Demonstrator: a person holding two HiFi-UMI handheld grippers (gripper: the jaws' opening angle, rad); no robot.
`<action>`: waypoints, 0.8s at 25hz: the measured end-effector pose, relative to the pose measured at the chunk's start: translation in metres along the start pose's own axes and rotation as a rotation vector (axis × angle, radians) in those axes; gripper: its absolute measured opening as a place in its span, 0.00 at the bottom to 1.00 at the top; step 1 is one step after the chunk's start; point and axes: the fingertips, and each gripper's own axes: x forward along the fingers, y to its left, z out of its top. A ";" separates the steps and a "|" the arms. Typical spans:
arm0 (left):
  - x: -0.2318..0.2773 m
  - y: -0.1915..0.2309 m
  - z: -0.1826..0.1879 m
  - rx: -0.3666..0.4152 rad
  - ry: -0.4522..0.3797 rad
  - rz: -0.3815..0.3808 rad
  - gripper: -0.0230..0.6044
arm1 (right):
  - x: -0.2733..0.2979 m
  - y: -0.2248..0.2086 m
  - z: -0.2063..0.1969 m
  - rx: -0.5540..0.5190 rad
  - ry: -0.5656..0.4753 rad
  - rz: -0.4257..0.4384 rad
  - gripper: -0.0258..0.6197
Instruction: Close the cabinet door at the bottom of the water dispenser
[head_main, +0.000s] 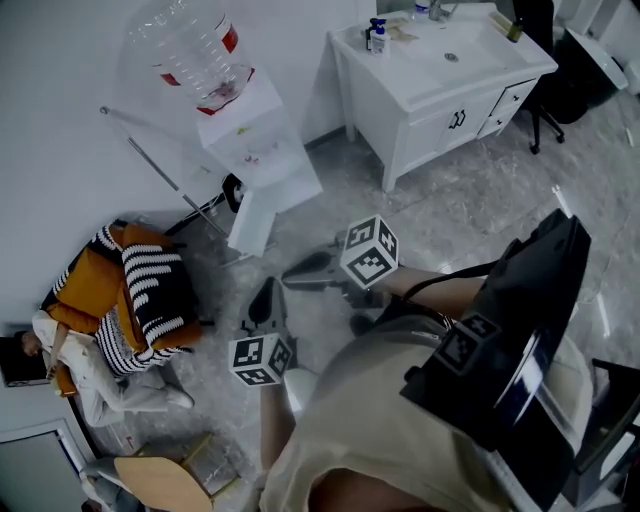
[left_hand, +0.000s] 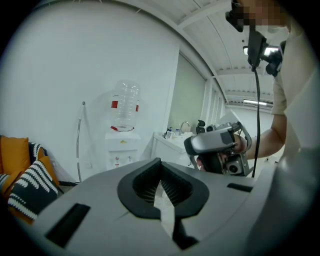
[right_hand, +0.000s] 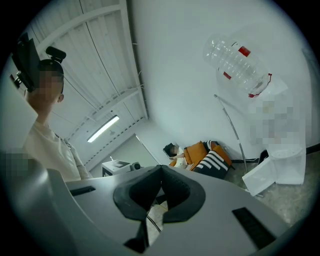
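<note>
The white water dispenser (head_main: 262, 140) stands against the wall with a clear bottle (head_main: 190, 45) on top. Its bottom cabinet door (head_main: 252, 222) hangs swung open toward the floor. In the right gripper view the same door (right_hand: 264, 176) juts out left of the dispenser's base (right_hand: 292, 167). My left gripper (head_main: 267, 288) and right gripper (head_main: 290, 272) hover over the floor a short way in front of the door, touching nothing. Both are shut and empty: left gripper (left_hand: 160, 164), right gripper (right_hand: 161, 171). The left gripper view shows the dispenser (left_hand: 122, 149) ahead.
A thin metal pole (head_main: 160, 170) leans on the wall left of the dispenser. Orange and striped cushions (head_main: 135, 285) and a person (head_main: 70, 360) lie at the left. A white sink cabinet (head_main: 440, 75) stands at the right, and a wooden chair (head_main: 160, 482) is near my feet.
</note>
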 end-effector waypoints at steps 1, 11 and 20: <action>0.000 0.000 0.002 0.004 -0.005 -0.006 0.03 | -0.001 0.001 -0.001 0.000 -0.002 -0.007 0.07; 0.017 -0.019 0.007 0.044 0.015 -0.027 0.03 | -0.032 0.006 -0.003 -0.009 -0.048 -0.025 0.07; 0.057 -0.108 0.020 0.094 0.014 -0.057 0.03 | -0.125 0.018 -0.007 -0.112 -0.069 -0.100 0.07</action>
